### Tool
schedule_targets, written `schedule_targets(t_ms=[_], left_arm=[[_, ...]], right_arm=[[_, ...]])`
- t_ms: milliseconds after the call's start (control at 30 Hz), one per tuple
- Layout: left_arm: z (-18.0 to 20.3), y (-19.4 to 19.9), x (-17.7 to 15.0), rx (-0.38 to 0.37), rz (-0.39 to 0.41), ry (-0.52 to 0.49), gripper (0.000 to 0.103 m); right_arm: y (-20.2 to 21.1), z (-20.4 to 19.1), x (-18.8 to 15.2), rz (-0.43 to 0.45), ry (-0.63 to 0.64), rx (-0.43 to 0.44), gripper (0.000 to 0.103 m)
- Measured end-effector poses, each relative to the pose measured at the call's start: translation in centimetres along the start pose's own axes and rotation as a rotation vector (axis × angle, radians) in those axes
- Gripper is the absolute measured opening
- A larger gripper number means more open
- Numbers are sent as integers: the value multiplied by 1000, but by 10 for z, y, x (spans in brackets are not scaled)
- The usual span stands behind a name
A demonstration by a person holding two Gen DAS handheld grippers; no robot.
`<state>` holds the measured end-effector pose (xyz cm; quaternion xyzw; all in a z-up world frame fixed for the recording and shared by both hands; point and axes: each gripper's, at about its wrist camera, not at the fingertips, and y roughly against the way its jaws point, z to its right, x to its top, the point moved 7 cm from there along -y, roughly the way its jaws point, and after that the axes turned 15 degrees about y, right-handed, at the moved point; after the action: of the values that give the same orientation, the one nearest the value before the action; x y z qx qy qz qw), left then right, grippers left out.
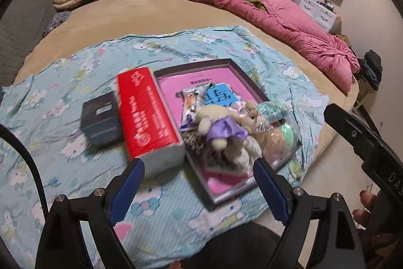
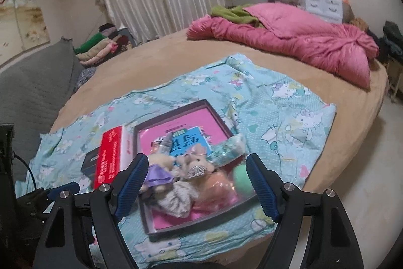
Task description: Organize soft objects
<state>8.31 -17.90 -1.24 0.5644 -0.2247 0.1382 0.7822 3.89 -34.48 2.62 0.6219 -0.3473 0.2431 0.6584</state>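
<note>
Both tongs are spread and hold nothing. The left tongs (image 1: 199, 180) hover above the near edge of the blue sheet (image 1: 50, 97), between the red pack (image 1: 148, 115) and the tray (image 1: 252, 82). The right tongs (image 2: 196, 183) hover over the near half of the tray (image 2: 176, 106), with the toy pile between the blue pads (image 2: 133, 180). The soft objects lie heaped in the tray's near part: a bear (image 1: 219, 127) in a purple dress, a second bear (image 1: 252, 115), a grey-white plush (image 2: 176, 198) and a green ball (image 2: 241, 178). The red pack stands just beside the tray's left wall, touching a dark box (image 1: 100, 120). The sheet covers part of the bed (image 1: 151, 9); a pink quilt (image 1: 289, 24) lies at its far side.
</note>
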Motion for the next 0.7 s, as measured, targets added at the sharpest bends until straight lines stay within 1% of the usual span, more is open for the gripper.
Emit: schedule_targets(t_ms=[67,167,333,433,700], left_arm=[[-10,11,-7,16,16,20,88],[-24,25,-18,36,29,54,88],[-42,47,-30,81,70,63,88],[-47,58,-38,90,81,63,88],[-52,71,-52,102,101,73,89]], right_arm=[[10,-9,-2,6,14,-12,81],[25,-24,-8,20,32,7,81],[47,-46,-20,39,57,24,81],[53,-50,-26,24,37,50,81],[62,-57,-40,23,62,41,82]])
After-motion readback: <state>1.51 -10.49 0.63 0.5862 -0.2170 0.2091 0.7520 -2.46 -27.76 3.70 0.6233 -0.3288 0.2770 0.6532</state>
